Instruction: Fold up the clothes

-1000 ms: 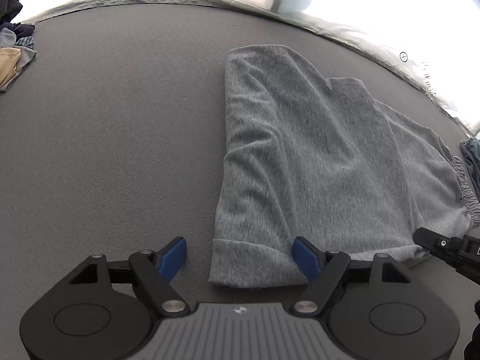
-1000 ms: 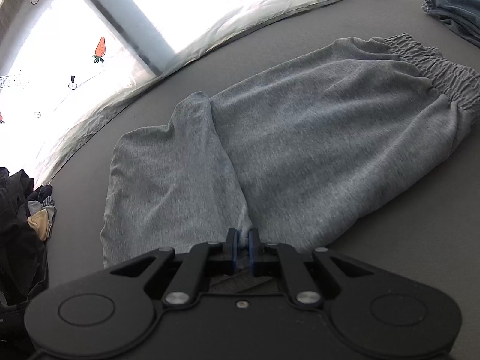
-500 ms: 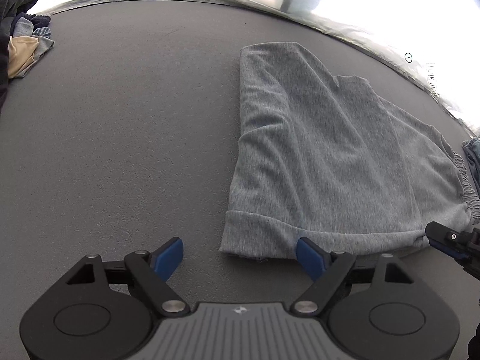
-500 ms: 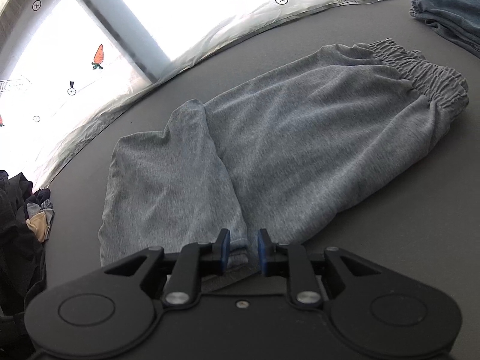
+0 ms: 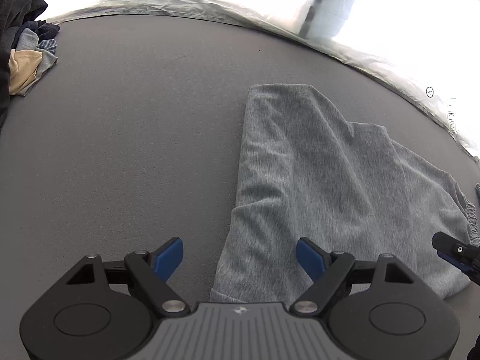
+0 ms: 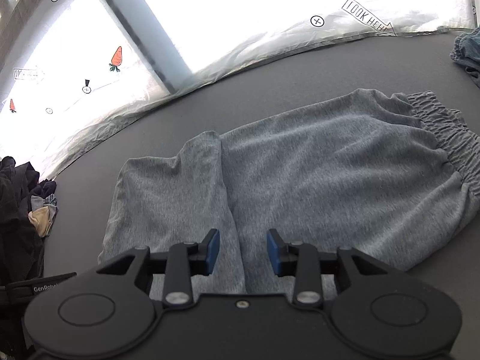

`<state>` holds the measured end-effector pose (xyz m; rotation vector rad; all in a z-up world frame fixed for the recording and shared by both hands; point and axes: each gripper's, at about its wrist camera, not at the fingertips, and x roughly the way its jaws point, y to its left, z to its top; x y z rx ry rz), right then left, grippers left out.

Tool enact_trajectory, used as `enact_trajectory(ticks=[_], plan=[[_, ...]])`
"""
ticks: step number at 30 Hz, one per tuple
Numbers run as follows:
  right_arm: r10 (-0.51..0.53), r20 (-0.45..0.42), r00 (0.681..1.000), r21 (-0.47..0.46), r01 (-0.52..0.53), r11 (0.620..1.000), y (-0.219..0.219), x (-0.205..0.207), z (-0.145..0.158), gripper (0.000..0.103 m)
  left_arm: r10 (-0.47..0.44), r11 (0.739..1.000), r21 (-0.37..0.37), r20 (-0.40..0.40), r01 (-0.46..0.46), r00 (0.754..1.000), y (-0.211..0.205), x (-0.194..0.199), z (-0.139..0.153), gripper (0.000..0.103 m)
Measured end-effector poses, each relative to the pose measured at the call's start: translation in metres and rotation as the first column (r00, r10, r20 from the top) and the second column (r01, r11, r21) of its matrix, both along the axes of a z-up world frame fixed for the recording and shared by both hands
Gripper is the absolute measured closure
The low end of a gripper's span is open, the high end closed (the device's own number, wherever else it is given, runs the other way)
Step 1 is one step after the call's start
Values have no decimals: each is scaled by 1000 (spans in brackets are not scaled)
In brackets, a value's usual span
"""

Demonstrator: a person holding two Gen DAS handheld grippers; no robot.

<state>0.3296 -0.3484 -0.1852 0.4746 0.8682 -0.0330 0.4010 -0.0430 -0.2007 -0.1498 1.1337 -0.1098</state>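
Grey soft shorts made of fuzzy sweat cloth lie flat on the dark grey table, with one leg laid over the other.

Closest to us, the left gripper has its blue pads spread wide, holding nothing. It hangs over the near corner of the leg hem. The right gripper is spread too, and empty. It sits just above the cloth where the two legs meet; I cannot tell if it touches the cloth.

A little farther, the cloth has soft wrinkles and a long crease. Farther right is the bunchy stretchy waistband.

Far left sits a messy pile of dark and tan clothes. Far right peeks a bit of blue jean cloth. Behind the table is shiny crinkly plastic sheet with little carrot pictures.

What could go wrong? I think the next grab may pinch only the top layer, so the bottom leg slides and the fold turns crooked. The wrinkles could get squashed in, too. A grab off the edge would miss.
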Motion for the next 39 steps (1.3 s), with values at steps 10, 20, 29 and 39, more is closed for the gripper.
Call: enact_trajectory(ticks=[10, 20, 29, 39], plan=[[110, -50, 993, 54, -107, 993, 10, 100, -31, 68, 34, 997, 66, -47, -31, 998, -10, 57, -16, 17], [63, 28, 998, 40, -64, 997, 2, 89, -15, 98, 12, 995, 104, -46, -7, 999, -21, 65, -18, 12], [31, -83, 996, -10, -32, 999, -4, 94, -27, 74, 14, 990, 142, -49, -7, 999, -26, 60, -21, 2], [-226, -11, 974, 13, 227, 974, -83, 5, 3, 53, -18, 986, 164, 21, 14, 1000, -42, 18, 23, 2]])
